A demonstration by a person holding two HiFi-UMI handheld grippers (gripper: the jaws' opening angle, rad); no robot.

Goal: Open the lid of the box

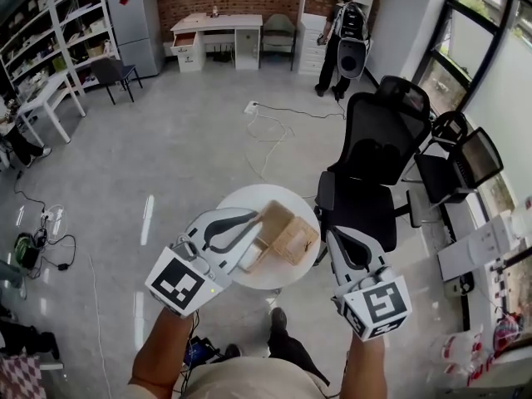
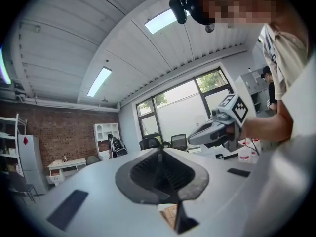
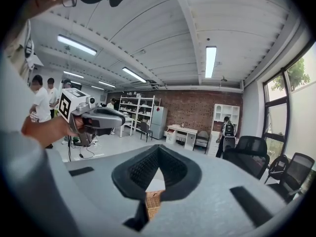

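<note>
Black office chair [image 1: 382, 140] flanks round table [image 1: 237, 199] bearing box [image 1: 287, 235]

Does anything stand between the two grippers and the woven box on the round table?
Nothing visible does: the woven box lies uncovered on the round table, below the tips of the left gripper and the right gripper.
</note>
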